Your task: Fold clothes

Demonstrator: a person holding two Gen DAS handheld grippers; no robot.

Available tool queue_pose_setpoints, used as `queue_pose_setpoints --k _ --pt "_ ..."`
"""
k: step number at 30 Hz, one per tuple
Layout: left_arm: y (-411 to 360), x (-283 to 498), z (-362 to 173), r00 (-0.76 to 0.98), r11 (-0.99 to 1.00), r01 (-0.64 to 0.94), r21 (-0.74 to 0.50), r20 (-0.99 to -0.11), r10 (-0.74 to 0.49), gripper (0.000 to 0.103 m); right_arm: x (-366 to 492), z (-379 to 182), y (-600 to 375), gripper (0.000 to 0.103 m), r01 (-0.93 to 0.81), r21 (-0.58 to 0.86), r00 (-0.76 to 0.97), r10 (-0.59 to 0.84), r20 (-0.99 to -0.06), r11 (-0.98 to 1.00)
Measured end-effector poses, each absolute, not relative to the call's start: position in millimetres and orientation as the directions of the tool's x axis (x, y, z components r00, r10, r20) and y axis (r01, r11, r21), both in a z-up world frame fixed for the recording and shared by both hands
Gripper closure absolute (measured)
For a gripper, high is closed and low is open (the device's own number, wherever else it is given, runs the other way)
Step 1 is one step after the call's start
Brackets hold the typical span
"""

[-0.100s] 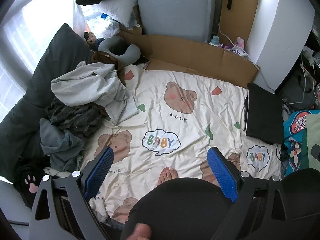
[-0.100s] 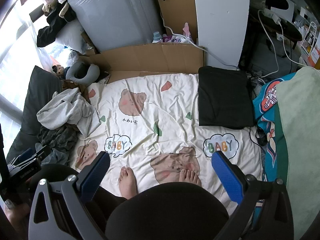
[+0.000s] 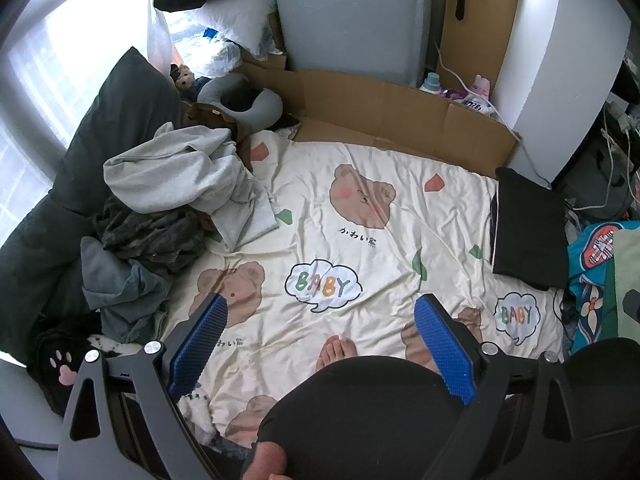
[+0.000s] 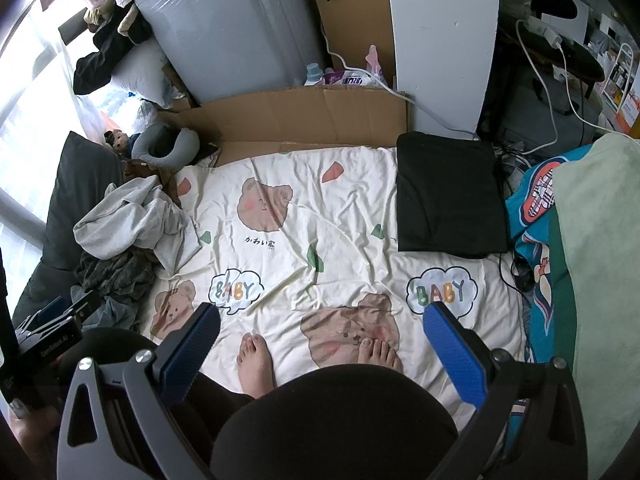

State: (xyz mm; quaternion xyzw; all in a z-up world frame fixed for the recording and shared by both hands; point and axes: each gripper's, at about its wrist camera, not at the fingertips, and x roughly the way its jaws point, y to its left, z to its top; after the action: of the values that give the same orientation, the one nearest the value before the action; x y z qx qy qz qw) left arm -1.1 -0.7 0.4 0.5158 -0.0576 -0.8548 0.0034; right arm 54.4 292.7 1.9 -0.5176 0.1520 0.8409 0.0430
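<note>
Both the left gripper (image 3: 320, 344) and right gripper (image 4: 322, 354) hang spread, empty, above the quilt (image 3: 400, 240), clothes pile (image 3: 168, 184) at its left edge.

The left hand-held gripper (image 3: 320, 344) hangs wide open over the bear-print sheet (image 3: 360, 240), unfolded clothes (image 3: 168, 208) heaped at its left.

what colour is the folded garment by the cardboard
Black folded garment, clearest in the right wrist view.
</note>
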Motion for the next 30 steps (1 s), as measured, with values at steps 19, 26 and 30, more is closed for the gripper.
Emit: queue_pose_setpoints --k 19,26,30 --pt "0.1 0.6 1.3 -0.481 -0.994 -0.067 0.087 -0.876 -0.044 0.008 55.9 2.2 296.9 0.001 -0.233 0.214 -0.467 -0.084 -0.88 -0.949" --pt "-2.4 -0.4 1.7 -0.477 -0.995 -0.075 0.061 -0.879 -0.018 0.008 55.3 2.1 295.0 0.001 -0.233 0.209 -0.465 -0.08 -0.882 -0.95" --pt "-1.0 -0.2 0.5 -0.476 -0.995 -0.071 0.067 -0.879 -0.025 0.008 55.3 2.8 293.4 0.001 -0.234 0.206 -0.465 -0.076 -0.882 -0.95"
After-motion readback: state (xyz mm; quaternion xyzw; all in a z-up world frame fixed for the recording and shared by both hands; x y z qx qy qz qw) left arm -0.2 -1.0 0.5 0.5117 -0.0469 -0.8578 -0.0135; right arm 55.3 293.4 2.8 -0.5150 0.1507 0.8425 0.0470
